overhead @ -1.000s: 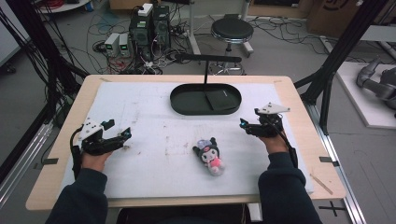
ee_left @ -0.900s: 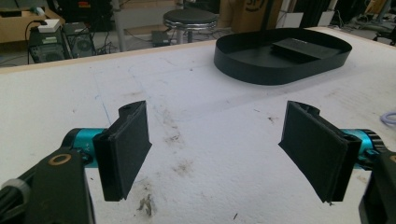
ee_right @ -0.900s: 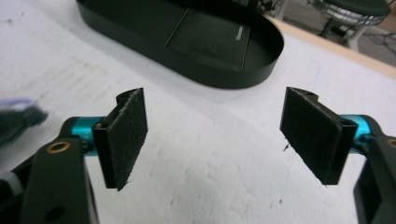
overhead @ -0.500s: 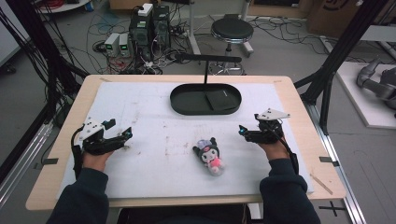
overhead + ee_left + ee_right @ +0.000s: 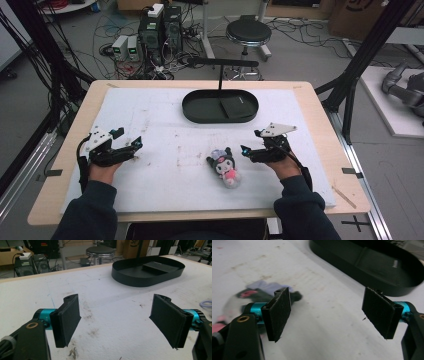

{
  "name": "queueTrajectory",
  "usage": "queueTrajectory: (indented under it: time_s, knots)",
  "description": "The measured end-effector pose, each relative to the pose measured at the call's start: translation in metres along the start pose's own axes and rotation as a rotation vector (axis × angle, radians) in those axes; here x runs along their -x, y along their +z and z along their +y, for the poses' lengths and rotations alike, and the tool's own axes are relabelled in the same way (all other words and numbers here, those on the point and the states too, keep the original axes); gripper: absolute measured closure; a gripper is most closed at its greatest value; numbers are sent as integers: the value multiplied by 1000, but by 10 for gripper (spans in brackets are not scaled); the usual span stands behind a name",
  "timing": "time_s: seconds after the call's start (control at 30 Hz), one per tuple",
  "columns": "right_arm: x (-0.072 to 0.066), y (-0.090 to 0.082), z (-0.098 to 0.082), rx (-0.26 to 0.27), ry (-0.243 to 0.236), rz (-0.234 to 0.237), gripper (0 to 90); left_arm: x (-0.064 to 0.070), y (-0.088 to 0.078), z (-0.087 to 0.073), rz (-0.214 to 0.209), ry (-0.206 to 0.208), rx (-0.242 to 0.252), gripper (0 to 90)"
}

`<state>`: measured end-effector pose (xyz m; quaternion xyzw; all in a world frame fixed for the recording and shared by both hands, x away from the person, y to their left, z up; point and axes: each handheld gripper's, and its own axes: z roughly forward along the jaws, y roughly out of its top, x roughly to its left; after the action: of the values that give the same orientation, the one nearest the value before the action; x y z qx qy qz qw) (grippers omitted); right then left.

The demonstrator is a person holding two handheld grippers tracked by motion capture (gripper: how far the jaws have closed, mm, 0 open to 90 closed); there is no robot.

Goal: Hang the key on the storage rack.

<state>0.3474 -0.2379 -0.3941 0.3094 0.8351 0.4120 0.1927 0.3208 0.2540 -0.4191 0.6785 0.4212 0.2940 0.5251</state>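
Observation:
A small plush toy [image 5: 224, 165] with a black head and a pink body lies on the white mat [image 5: 165, 125], front of centre. My right gripper [image 5: 250, 142] hovers open just to its right, jaws turned toward it. In the right gripper view the toy [image 5: 249, 295] lies blurred behind the left jaw, outside the gap of my right gripper [image 5: 327, 312]. My left gripper [image 5: 134, 147] stands open at the mat's left side, far from the toy. In the left gripper view only bare mat lies between the jaws of that left gripper [image 5: 117, 320].
A black oval tray [image 5: 202, 107] sits at the back centre of the mat with a dark flat piece inside; its wall [image 5: 135, 280] [image 5: 352, 271] appears ahead of both grippers. A black stand rises behind it. Computers, cables and a stool stand beyond the table.
My right gripper has moved left and nearer to me, closing in on the plush toy. The left gripper has barely shifted. The toy has not moved.

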Motion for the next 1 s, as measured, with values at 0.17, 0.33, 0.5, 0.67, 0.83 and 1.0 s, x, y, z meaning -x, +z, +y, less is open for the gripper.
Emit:
queueTrajectory:
  time_s: [0.17,0.33,0.5,0.67,0.83,1.0]
  knots:
    - [-11,7,0,-18,23,106,253,3,5,1,-9,11,-9,234]
    - [-27,18,6,-14,23,162,251,2,8,0,-11,10,-17,234]
    - [-50,36,10,-79,-30,182,222,2,7,0,-12,6,-15,234]
    - [-61,47,9,-170,-87,211,286,0,5,-1,-7,5,-16,237]
    - [-56,42,12,-174,-114,237,470,0,5,-1,-5,3,-17,237]
    - [-38,31,17,-174,-192,229,507,-1,4,-2,1,3,-19,238]
